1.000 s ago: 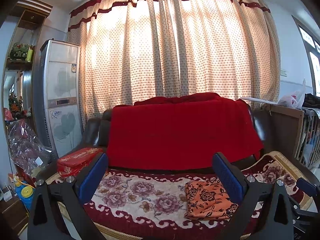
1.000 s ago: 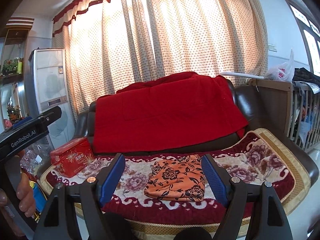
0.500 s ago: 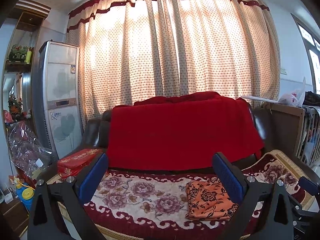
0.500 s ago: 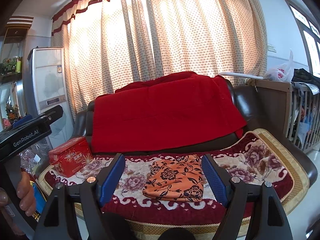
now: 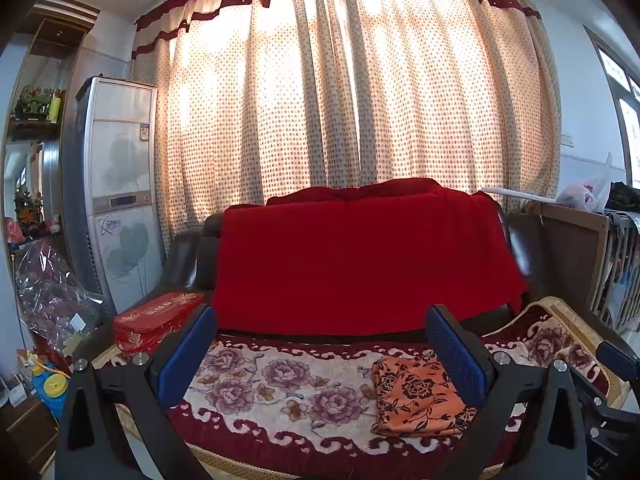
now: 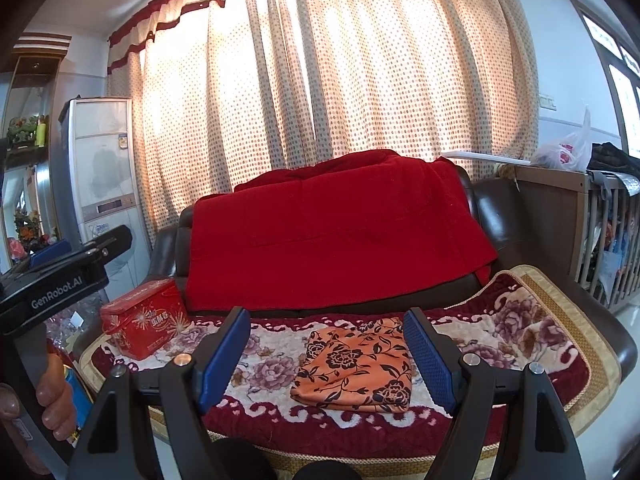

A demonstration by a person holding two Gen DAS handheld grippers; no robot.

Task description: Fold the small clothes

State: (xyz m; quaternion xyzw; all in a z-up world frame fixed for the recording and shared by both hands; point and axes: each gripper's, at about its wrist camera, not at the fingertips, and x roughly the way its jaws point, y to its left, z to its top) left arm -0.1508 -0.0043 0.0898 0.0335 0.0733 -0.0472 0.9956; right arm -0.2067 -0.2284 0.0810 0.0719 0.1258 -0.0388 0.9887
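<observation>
1. Folded cloth (image 6: 354,368) flat on the sofa mat (image 6: 532,320), toward the mat's front edge, right of its middle in the left wrist view.
2. Tin box (image 6: 146,326) on the mat's left end, well apart from the cloth.
3. Blanket (image 6: 336,236) draped over the sofa backrest, behind cloth and box.
4. Curtain (image 6: 320,80) behind the sofa.
5. Standing air conditioner (image 5: 120,200) left of the sofa, beside the curtain.
6. Crib (image 6: 580,232) right of the sofa, plastic bag (image 6: 568,152) on top.
7. Left gripper (image 5: 320,360) before the mat, cloth just inside its right finger.
8. Right gripper (image 6: 328,356) before the mat, cloth lying beyond its spread jaws.
</observation>
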